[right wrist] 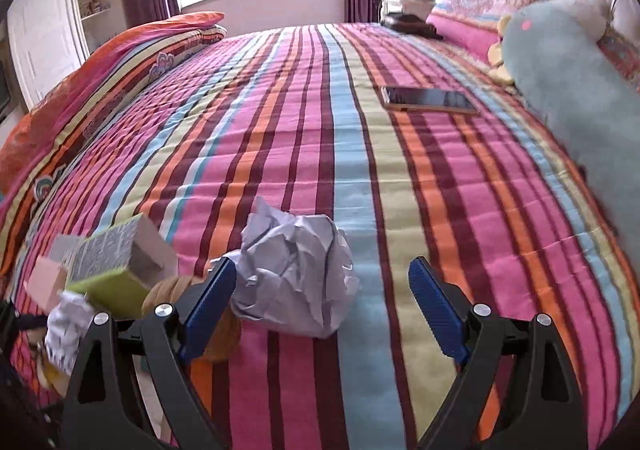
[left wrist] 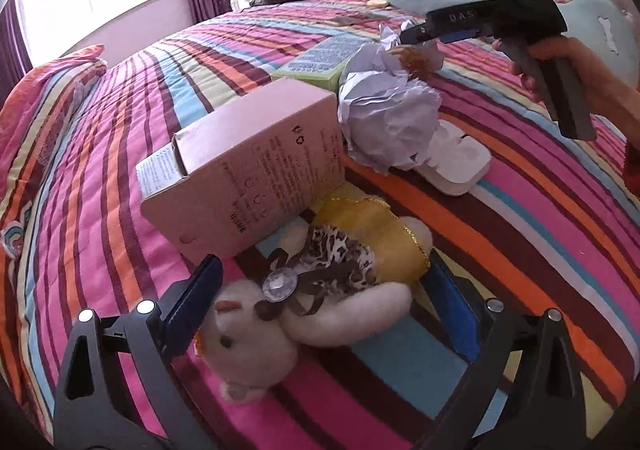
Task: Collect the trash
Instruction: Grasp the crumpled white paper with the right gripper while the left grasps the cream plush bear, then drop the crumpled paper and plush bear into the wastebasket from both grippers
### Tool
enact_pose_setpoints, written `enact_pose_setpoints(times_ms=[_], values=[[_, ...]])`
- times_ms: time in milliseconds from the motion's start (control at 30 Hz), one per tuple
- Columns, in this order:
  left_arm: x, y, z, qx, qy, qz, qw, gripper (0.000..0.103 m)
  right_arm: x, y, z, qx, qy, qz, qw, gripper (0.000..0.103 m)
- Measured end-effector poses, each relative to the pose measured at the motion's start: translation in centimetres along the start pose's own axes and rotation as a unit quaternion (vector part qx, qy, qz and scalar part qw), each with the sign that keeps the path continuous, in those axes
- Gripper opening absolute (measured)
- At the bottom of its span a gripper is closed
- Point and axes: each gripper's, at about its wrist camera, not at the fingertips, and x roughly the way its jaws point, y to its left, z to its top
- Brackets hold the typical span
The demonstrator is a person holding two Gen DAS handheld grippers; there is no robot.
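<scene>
The right gripper (right wrist: 322,282) is hovering wide open, the crumpled paper ball (right wrist: 294,276) lying between its fingers on the bedspread (right wrist: 400,190); light and crushable, best pinched across its middle.

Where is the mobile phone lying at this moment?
In the right wrist view the phone lies flat on the striped bedspread, upper right, beside the blue plush pillow and far beyond the crumpled paper ball.

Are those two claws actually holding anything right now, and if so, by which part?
Nothing is held. The left claw is open, its fingers on either side of a plush bear. The right claw is open around a crumpled paper ball.
</scene>
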Motion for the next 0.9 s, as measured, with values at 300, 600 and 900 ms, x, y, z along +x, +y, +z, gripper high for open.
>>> enact_pose_setpoints(times_ms=[300, 600, 900], values=[[-0.8, 0.8, -0.4, -0.074, 0.002, 0.041, 0.9964, 0.057, 2.5, 0.1, -0.4, 0.068, 0.035, 0.08, 0.994, 0.057], [-5.8, -0.3, -3.1, -0.135, -0.064, 0.018, 0.9886, 0.05, -3.9, -2.3, -2.6, 0.102, -0.016, 0.094, 0.99, 0.056], [-11.9, -4.8, -6.7, -0.167, -0.118, 0.012, 0.9788, 0.05, -11.5, -2.1, -9.9, 0.023, -0.039, 0.074, 0.996, 0.056]])
